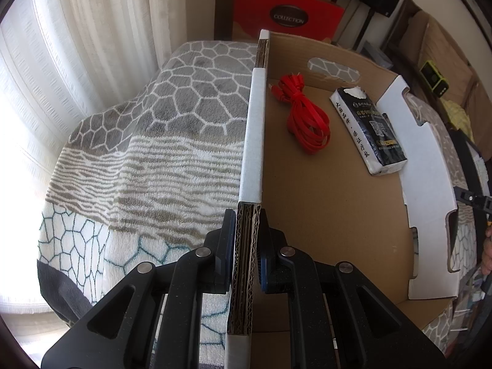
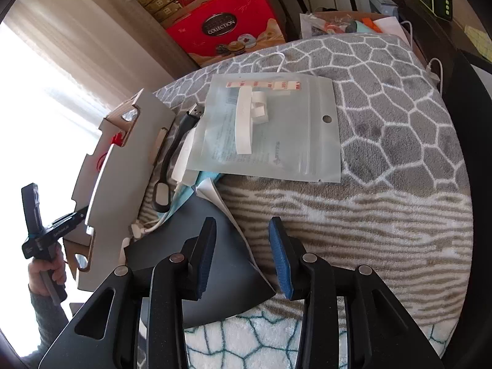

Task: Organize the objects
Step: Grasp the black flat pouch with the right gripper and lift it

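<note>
Cardboard box (image 1: pixel 323 203) sits on the patterned blanket (image 1: pixel 160 129); open top, cut-out handle in its far wall. Inside on the box floor: coiled red cable (image 1: pixel 304 117) near the far left corner, black-and-white tissue pack (image 1: pixel 369 129) to its right, apart from the cable, close to the right wall.

Left tongs (image 1: pixel 248 246) clamped on the box's left wall, one pad outside, one inside, corrugated edge pinched between them. In the right wrist view the left tongs (image 2: pixel 72 215) are at the box's (image 2: pixel 123 166) white outer wall, with a hand (image 2: pixel 46 273) on the grip.

Right tongs (image 2: pixel 243 258) are apart, nothing pressed between the pads, hovering over the corner of a dark grey flat sheet (image 2: pixel 212 264) lying on the blanket (image 2: pixel 384 184). One finger (image 2: pixel 204 255) is above the sheet, the other above bare blanket.

Beyond the sheet: frosted zip bag (image 2: pixel 276 141) holding white strips, lying flat. Between bag and box: black USB cable (image 2: pixel 175 153), a white cable (image 2: pixel 150 227) and some white and blue paper, partly under the bag.

Red gift boxes (image 2: pixel 221 27) stacked past the blanket's far edge.
</note>
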A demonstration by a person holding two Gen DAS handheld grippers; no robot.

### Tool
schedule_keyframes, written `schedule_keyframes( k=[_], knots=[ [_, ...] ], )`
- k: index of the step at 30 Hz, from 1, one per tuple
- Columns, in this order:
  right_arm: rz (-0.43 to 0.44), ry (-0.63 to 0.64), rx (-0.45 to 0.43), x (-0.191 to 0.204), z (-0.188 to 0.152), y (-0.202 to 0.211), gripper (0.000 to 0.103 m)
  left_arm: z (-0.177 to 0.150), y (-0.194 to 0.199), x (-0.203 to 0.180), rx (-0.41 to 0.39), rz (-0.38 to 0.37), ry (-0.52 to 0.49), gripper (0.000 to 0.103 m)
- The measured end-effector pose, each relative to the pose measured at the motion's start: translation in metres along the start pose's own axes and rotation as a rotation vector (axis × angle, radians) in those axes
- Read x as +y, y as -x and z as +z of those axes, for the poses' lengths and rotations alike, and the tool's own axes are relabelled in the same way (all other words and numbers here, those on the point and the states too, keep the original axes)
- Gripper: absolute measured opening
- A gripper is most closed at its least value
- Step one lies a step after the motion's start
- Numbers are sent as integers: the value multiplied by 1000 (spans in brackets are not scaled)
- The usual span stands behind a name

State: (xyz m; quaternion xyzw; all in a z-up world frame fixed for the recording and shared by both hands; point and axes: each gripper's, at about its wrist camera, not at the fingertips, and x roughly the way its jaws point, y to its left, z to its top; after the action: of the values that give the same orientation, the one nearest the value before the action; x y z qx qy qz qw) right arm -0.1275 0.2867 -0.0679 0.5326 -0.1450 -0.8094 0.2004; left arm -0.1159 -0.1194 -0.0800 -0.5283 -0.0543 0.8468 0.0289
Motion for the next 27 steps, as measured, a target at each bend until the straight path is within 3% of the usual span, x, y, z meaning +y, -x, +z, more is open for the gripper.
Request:
schedule_keyframes(
  k=[9, 21, 27],
  knots=[
    [141, 36, 64, 5, -18, 7, 37, 0, 0, 2, 1, 2, 1, 12],
    [230, 80, 75, 14, -38, 9, 37, 0, 0, 2, 1, 17, 4, 12],
    [386, 36, 23, 7, -39, 30, 33, 0, 0, 1, 1, 19, 5, 12]
  ],
)
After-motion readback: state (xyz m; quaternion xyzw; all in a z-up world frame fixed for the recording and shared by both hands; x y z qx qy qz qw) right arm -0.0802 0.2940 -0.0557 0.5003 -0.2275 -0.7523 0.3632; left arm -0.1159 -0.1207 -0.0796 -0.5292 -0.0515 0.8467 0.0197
